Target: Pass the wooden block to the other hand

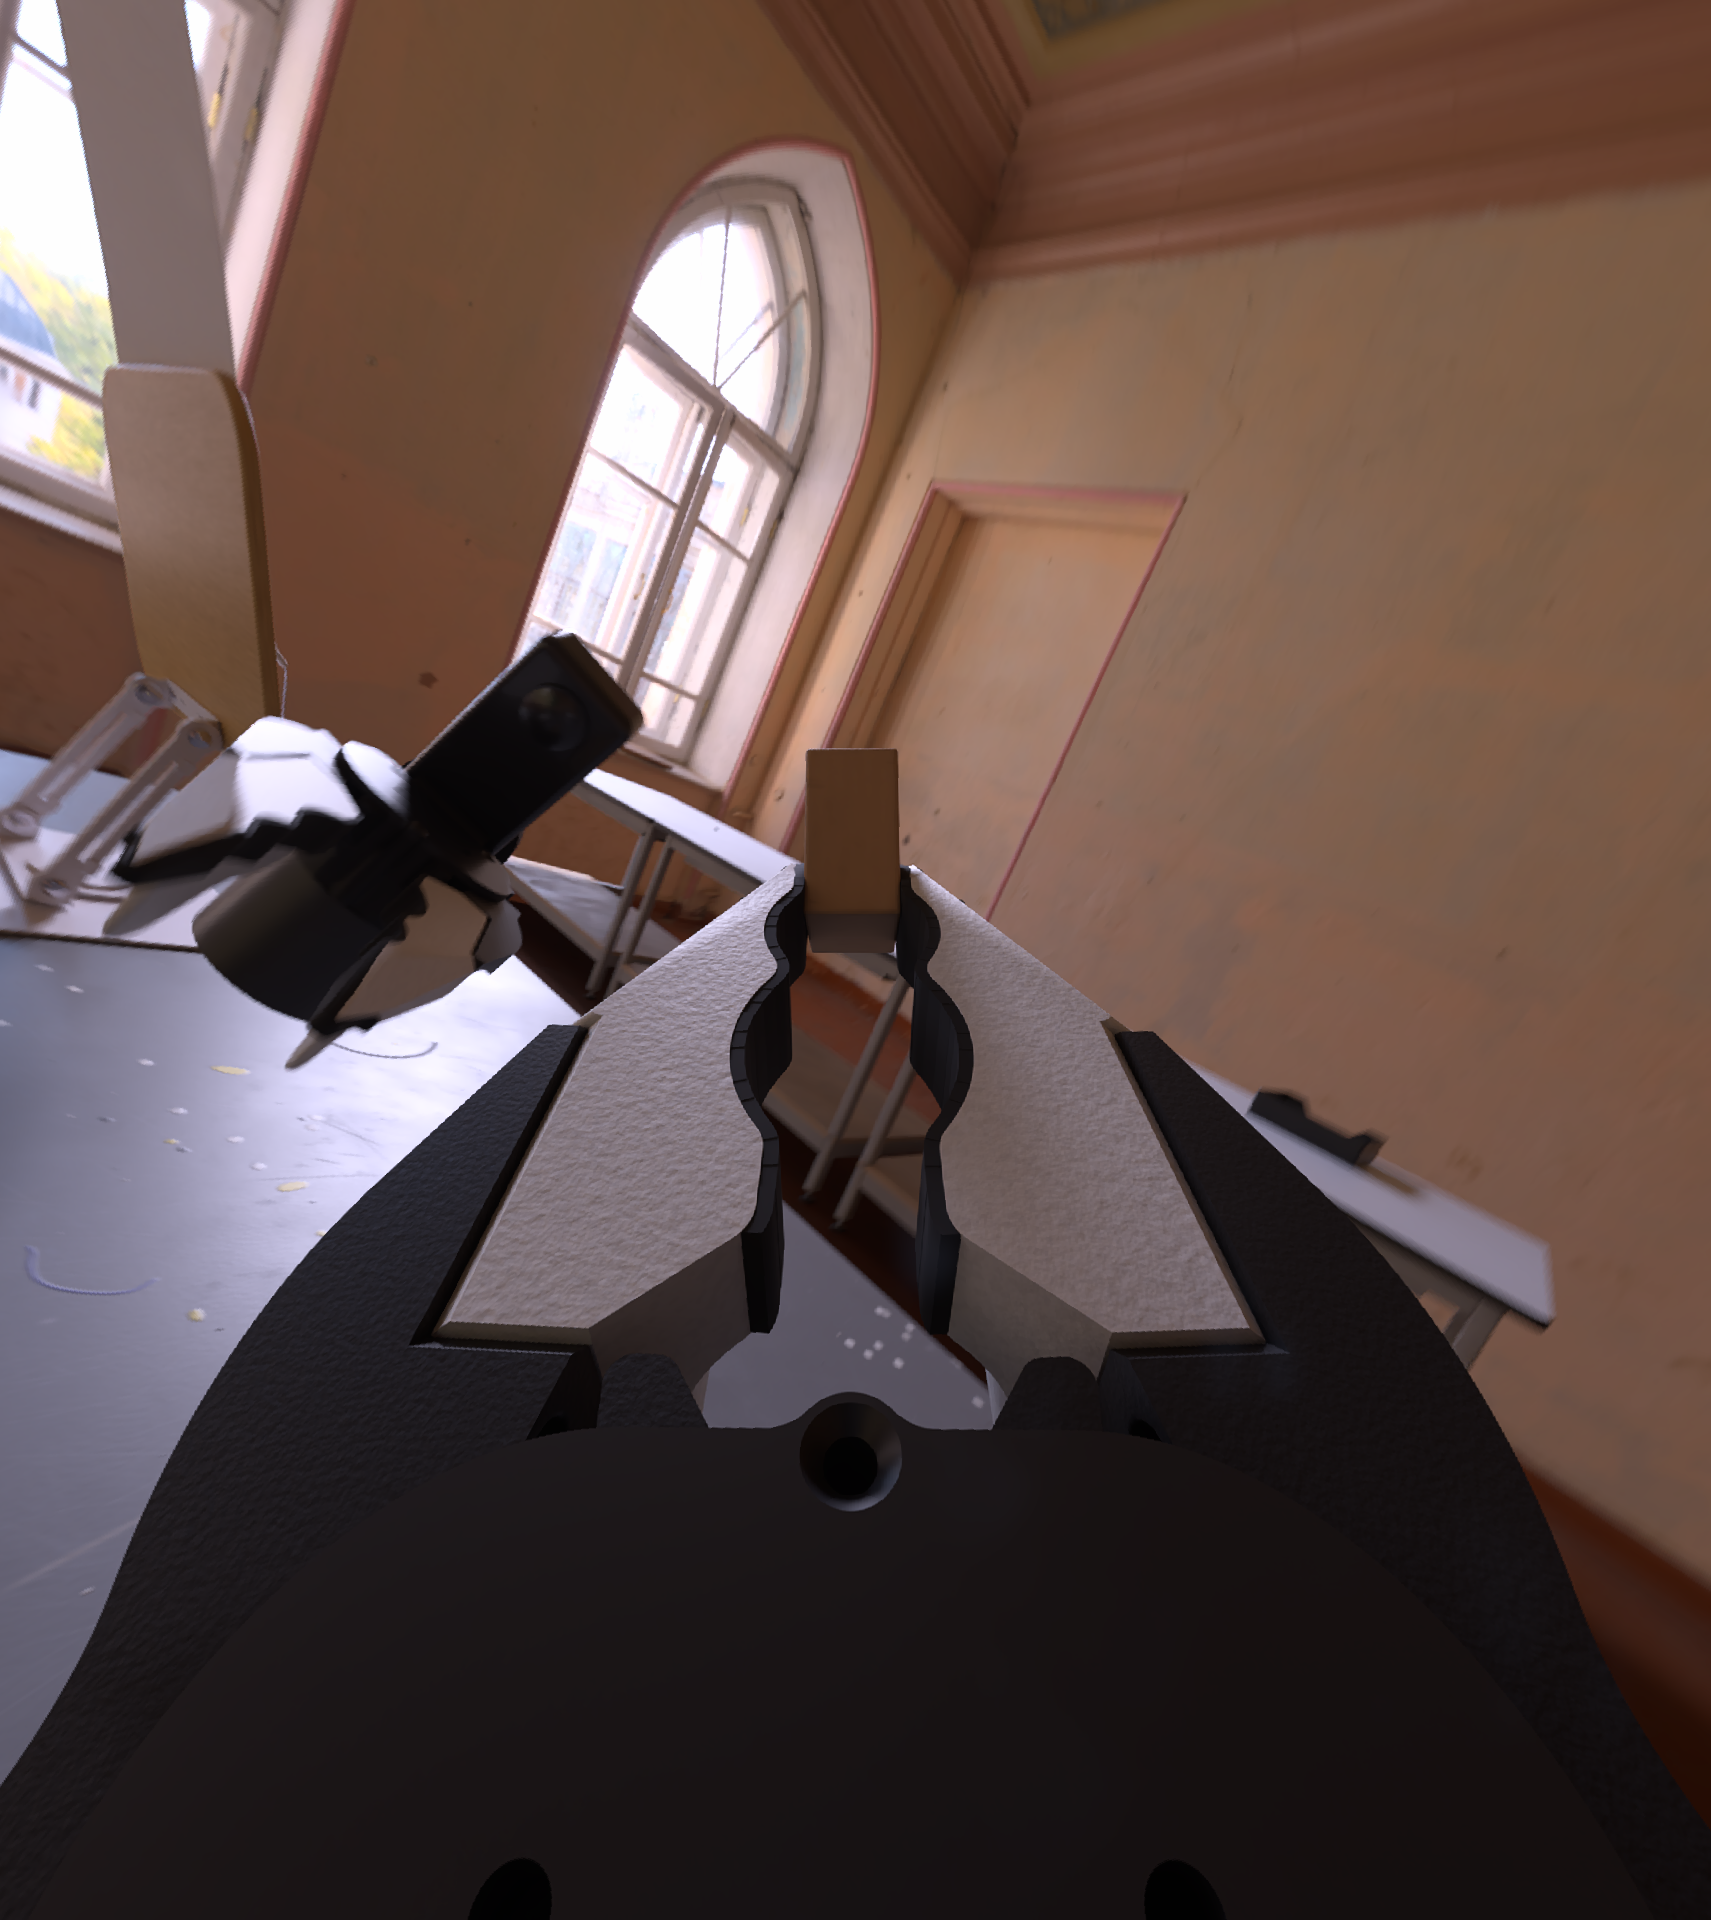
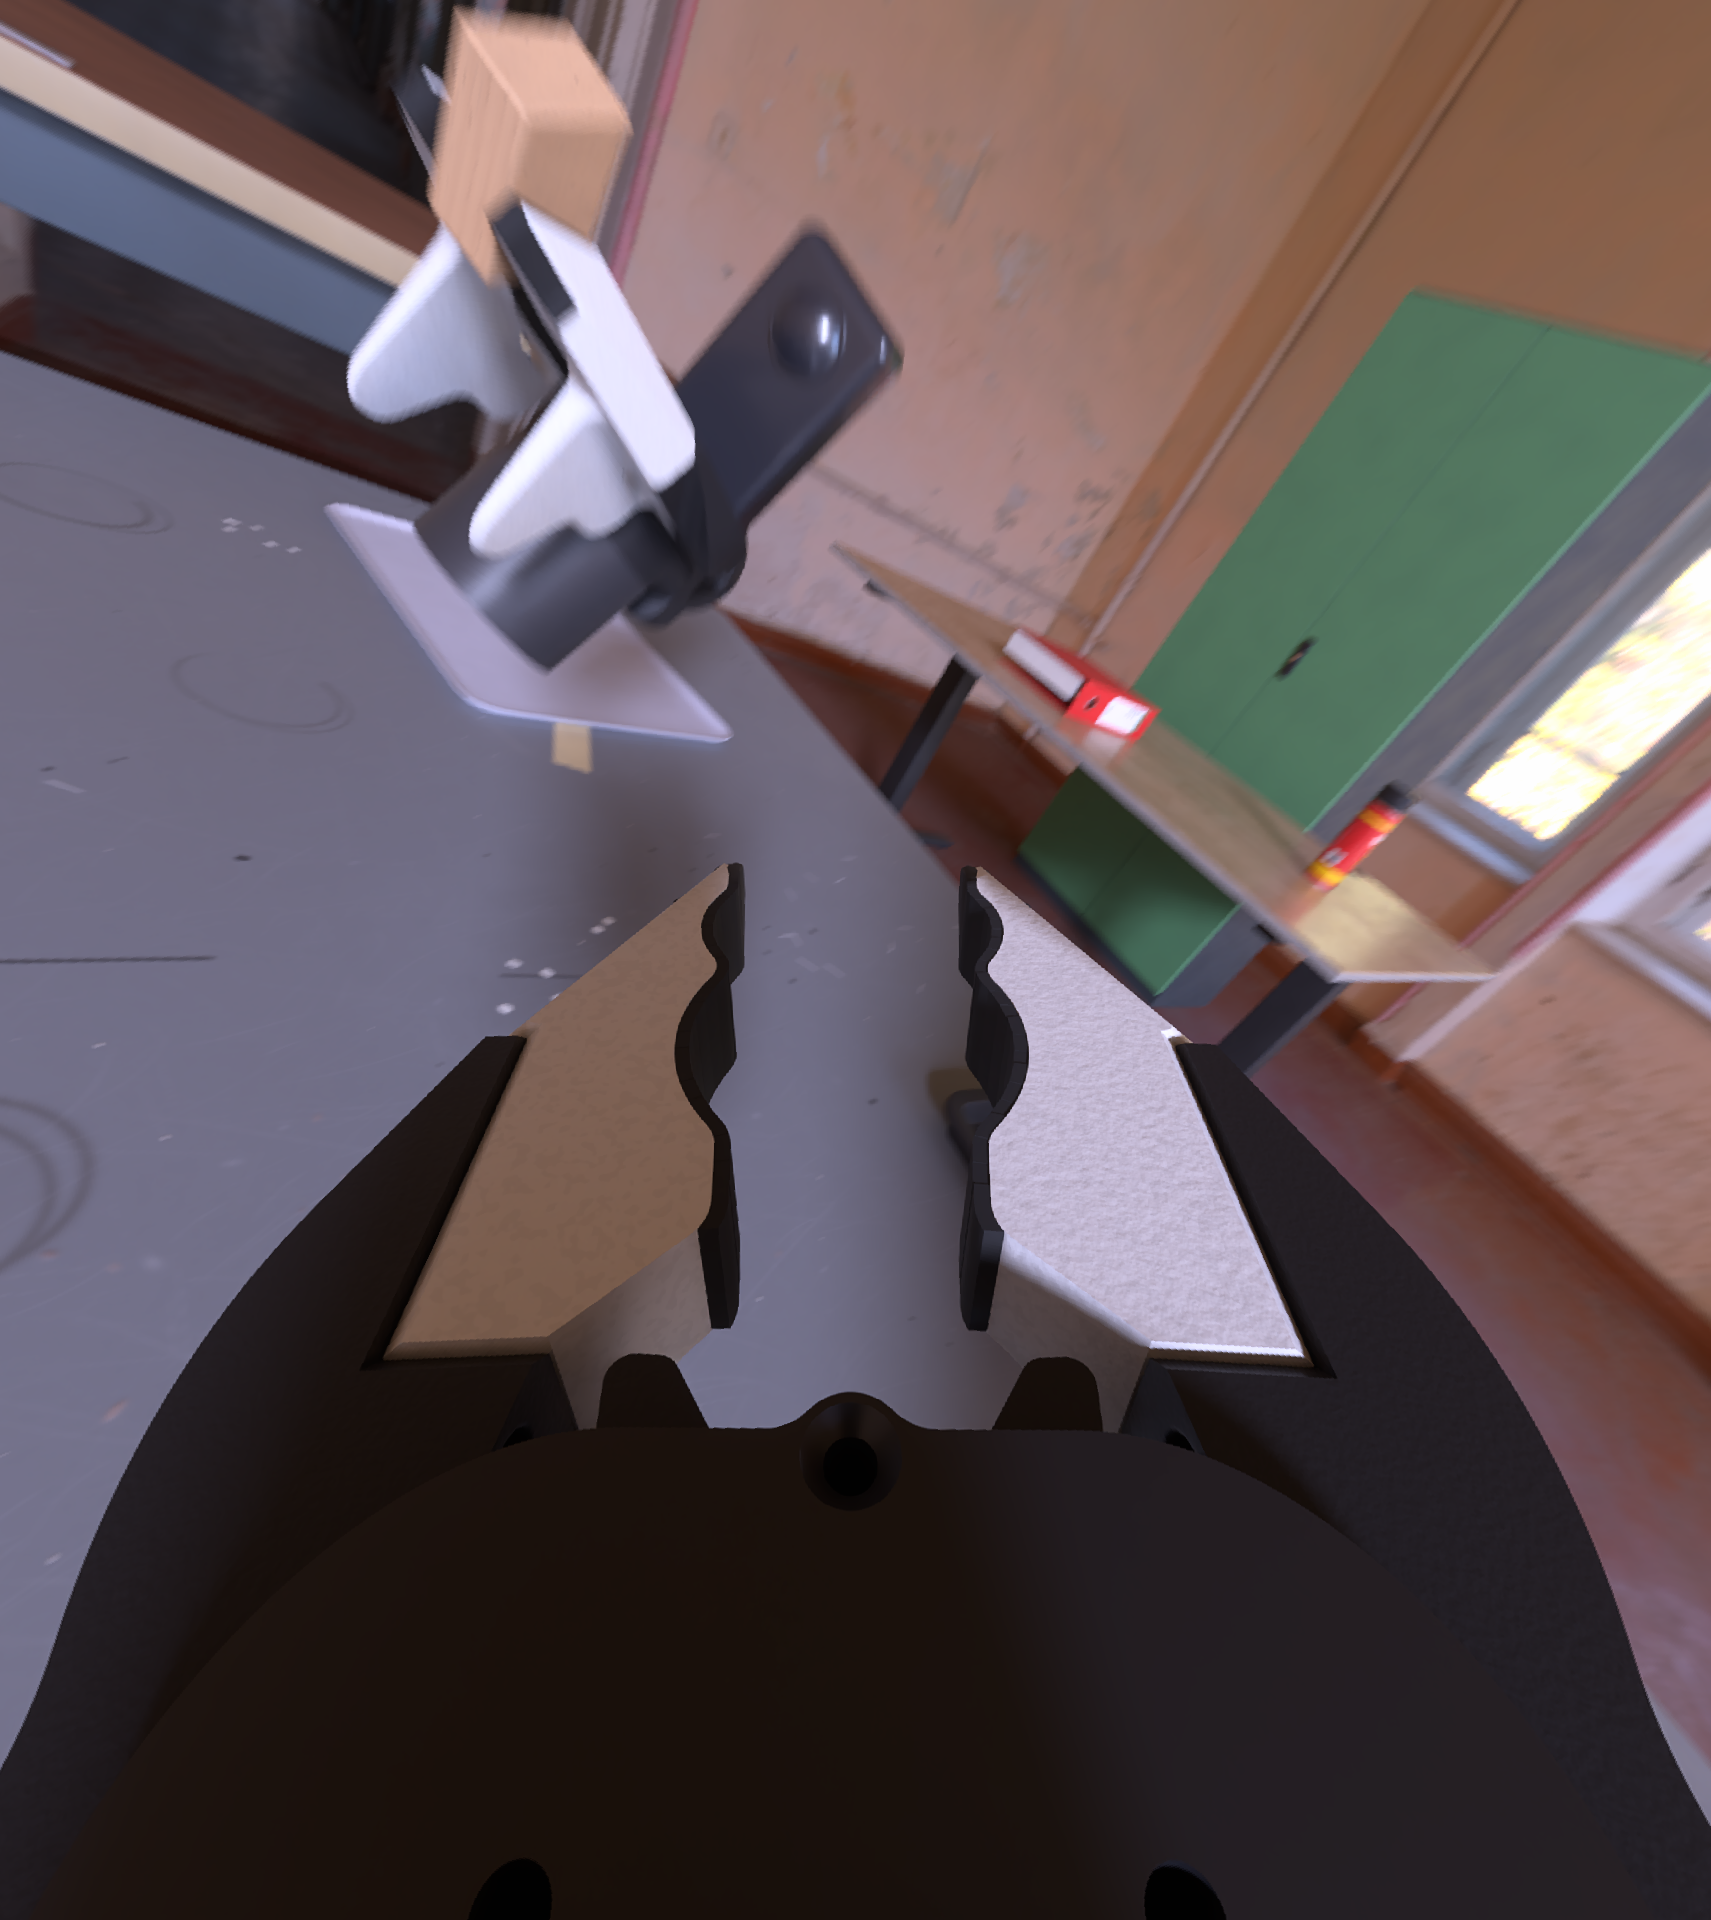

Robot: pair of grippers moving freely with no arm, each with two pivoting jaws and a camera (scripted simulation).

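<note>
My left gripper (image 1: 851, 896) is shut on the wooden block (image 1: 851, 831), a small tan block pinched at its lower end between the fingertips and sticking up above them, held in the air over the table. The right gripper (image 1: 352, 997) shows at the left of the left wrist view, low over the dark table and apart from the block. In the right wrist view my right gripper (image 2: 851, 894) is open and empty. The left gripper (image 2: 508, 260) with the wooden block (image 2: 518, 135) shows far off at the upper left, raised above the table.
The dark grey table (image 2: 155, 831) lies under both grippers, its edge running to the right. A white base plate with a stand (image 1: 51, 862) sits at its far left; another white plate (image 2: 539, 665) lies below the left gripper. Side tables (image 2: 1194, 790) stand beyond.
</note>
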